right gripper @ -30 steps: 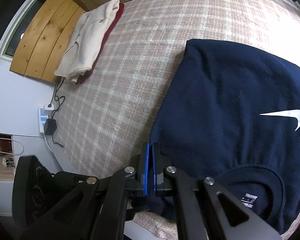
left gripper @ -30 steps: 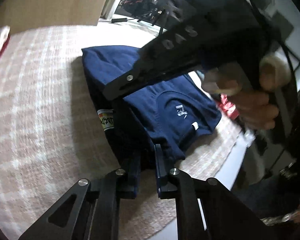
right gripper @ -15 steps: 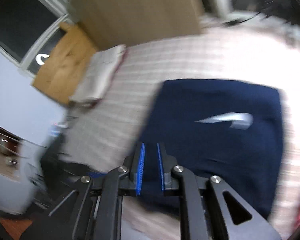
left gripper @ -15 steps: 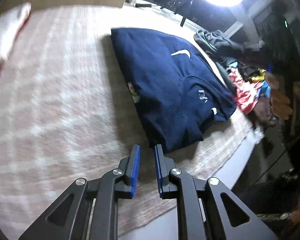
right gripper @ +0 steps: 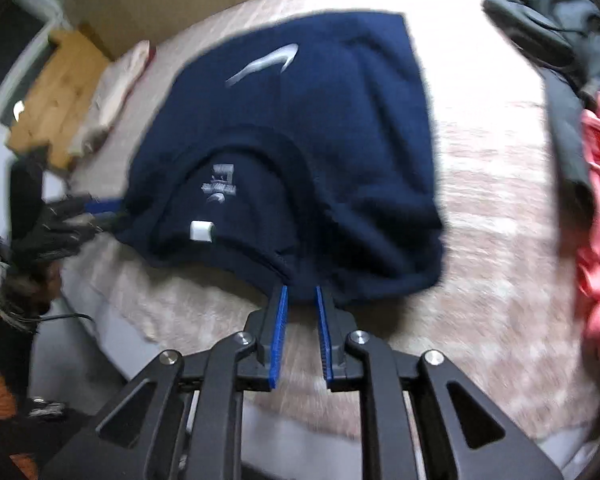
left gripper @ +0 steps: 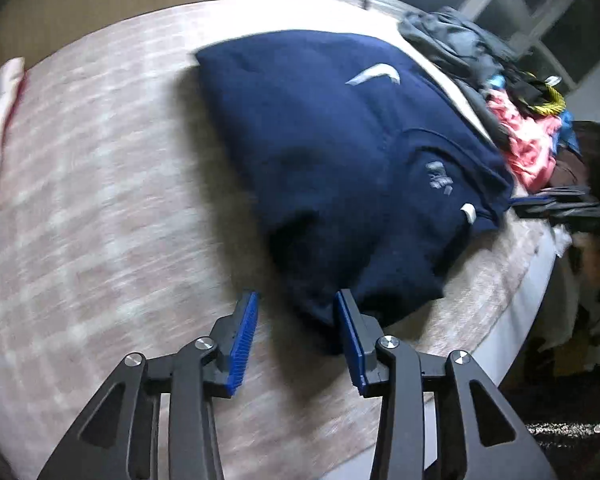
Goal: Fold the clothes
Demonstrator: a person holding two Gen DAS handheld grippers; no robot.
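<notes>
Two grippers face one navy sweatshirt [left gripper: 340, 152] lying on the plaid bed cover [left gripper: 100, 200] as a compact folded rectangle, collar and label up: the left gripper [left gripper: 296, 336] is spread wide, its jaws straddling the near corner, and the right gripper [right gripper: 301, 332] is parted more narrowly just short of the hem by the collar. Neither pinches cloth, so the sweatshirt already looks folded. This fits either a release after a fold or an approach for another one; an unsorted clothes heap [left gripper: 512, 112] lies beyond, right of the left gripper.
</notes>
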